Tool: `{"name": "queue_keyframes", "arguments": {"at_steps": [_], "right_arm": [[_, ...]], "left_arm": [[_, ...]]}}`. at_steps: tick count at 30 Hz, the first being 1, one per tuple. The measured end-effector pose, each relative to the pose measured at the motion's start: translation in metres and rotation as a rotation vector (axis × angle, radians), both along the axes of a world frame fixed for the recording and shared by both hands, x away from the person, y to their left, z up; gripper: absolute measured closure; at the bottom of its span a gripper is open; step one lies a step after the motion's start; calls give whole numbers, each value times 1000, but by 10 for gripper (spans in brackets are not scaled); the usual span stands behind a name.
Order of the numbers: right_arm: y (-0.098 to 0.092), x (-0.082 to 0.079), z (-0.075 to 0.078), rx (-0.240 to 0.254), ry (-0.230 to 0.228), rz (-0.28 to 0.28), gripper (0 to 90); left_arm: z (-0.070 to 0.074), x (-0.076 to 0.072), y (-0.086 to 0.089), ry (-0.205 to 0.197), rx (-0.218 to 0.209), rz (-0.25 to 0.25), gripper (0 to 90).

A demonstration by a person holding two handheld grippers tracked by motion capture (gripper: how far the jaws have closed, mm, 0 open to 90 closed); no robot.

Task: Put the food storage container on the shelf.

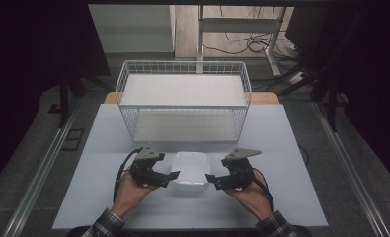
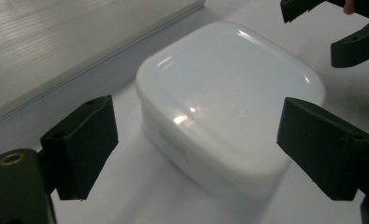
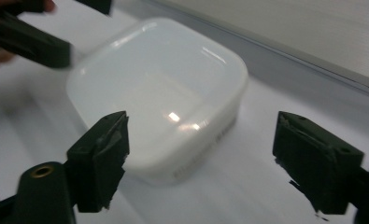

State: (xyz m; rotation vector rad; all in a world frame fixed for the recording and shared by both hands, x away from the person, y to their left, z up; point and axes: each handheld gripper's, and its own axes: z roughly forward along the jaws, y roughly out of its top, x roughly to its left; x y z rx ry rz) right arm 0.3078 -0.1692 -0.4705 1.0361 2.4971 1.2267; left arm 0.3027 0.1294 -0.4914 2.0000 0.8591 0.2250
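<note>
A white, rounded, lidded plastic box (image 1: 189, 170) lies on the table's near middle, flanked by both grippers. My left gripper (image 1: 172, 177) sits at its left side, jaws wide apart, not touching it. My right gripper (image 1: 210, 180) sits at its right side, equally spread. In the left gripper view the box (image 2: 229, 98) lies just ahead of my left gripper (image 2: 201, 126), with the right gripper (image 2: 341, 28) beyond it. From the right gripper view the box (image 3: 159, 88) is ahead of my right gripper (image 3: 205, 140), the left gripper (image 3: 56, 28) at top left.
A white wire basket (image 1: 182, 63) stands just behind the box, with a pale flat panel (image 2: 56, 42) inside it. The light grey table (image 1: 281, 187) has bare room on both sides. Dark floor, rails and cables surround the table.
</note>
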Motion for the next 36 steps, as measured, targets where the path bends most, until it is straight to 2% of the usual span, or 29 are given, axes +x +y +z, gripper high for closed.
{"name": "queue_keyframes", "arguments": {"at_steps": [2, 6, 10, 11, 13, 14, 15, 16, 17, 19, 22, 24, 26, 27, 28, 29, 31, 36], "right_arm": [[7, 5, 1, 19, 25, 11, 205], [16, 14, -3, -6, 50, 4, 190], [17, 17, -16, 3, 113, 18, 184], [17, 16, -20, 52, 178, 47, 222], [17, 15, -19, 45, 189, 49, 232], [16, 12, -18, 41, 185, 47, 267], [12, 9, -15, 52, 192, 23, 419], [12, 9, -15, 52, 192, 23, 419], [8, 8, -12, 62, 175, 10, 487], [1, 5, -10, 97, 200, -11, 591], [-1, 2, -8, 109, 209, -30, 626], [-3, -1, -6, 131, 202, -53, 679], [-4, -3, -3, 132, 181, -76, 731], [-4, -5, -2, 123, 154, -94, 766], [-3, -7, -1, 90, 111, -116, 765], [-2, -9, 0, 68, 86, -120, 765], [-2, -10, 0, 77, 69, -135, 765], [-2, -7, 5, 112, 29, -135, 769]], "left_arm": [[-4, 7, -4, 21, -11, -5, 145], [-14, 11, -3, 78, -33, 1, 183], [-23, 7, 6, 166, -141, -29, 268], [-23, 5, 6, 189, -160, -34, 325], [-24, -1, 7, 204, -170, -24, 339], [-23, -4, 9, 213, -174, -19, 365], [-22, -6, 10, 214, -178, -14, 464], [-20, -9, 13, 204, -179, -4, 464], [-19, -12, 14, 206, -177, -8, 510], [-17, -16, 15, 208, -178, 6, 587], [-14, -19, 16, 220, -191, 23, 633], [-12, -22, 15, 208, -191, 47, 679], [-10, -24, 14, 208, -208, 61, 738], [-11, -25, 12, 206, -207, 58, 787], [-11, -26, 9, 202, -190, 63, 801], [-11, -27, 8, 197, -187, 74, 802], [-11, -25, 8, 202, -186, 80, 802], [-4, -20, 8, 174, -178, 102, 802]]}}
